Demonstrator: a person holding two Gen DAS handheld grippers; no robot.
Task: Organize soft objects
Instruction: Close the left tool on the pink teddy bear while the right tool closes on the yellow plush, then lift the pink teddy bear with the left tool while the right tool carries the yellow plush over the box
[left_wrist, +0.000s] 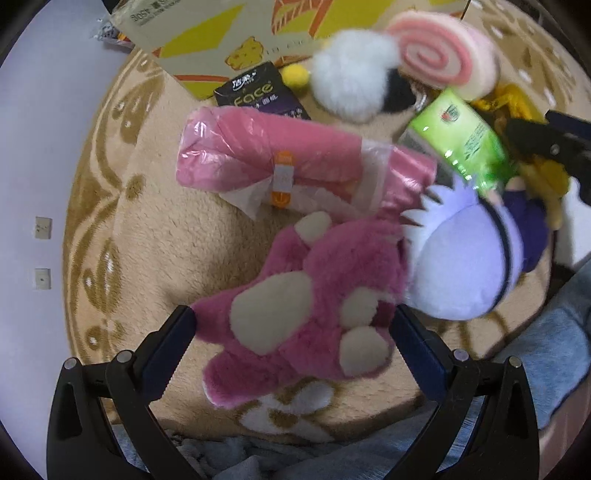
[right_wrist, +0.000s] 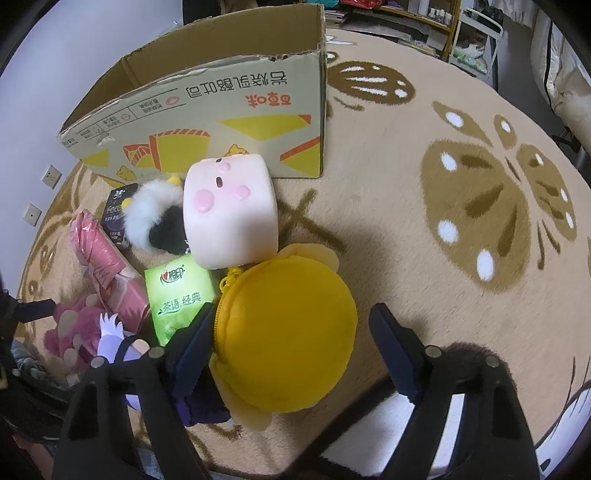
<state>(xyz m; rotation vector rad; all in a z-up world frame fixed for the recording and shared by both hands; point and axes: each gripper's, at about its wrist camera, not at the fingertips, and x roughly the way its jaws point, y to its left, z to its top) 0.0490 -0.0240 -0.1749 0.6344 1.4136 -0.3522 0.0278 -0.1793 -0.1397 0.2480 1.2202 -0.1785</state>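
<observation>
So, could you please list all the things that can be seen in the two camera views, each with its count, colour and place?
cardboard box: one, beige with yellow and orange print, open, at the rug's far edge
rug: one, beige with brown butterflies, under everything
pig cushion: one, pale pink, in front of the box
fluffy toy: one, white and black, left of the pig cushion
dark tissue pack: one, black-purple, near the box
green tissue pack: one, beside the yellow pouch
pink bag roll: one, in clear wrap, on the rug
pink bear plush: one, between the left fingers
purple plush: one, right of the bear
yellow pouch: one, round, zipped, between the right fingers
left gripper: black, open
right gripper: black, open
</observation>
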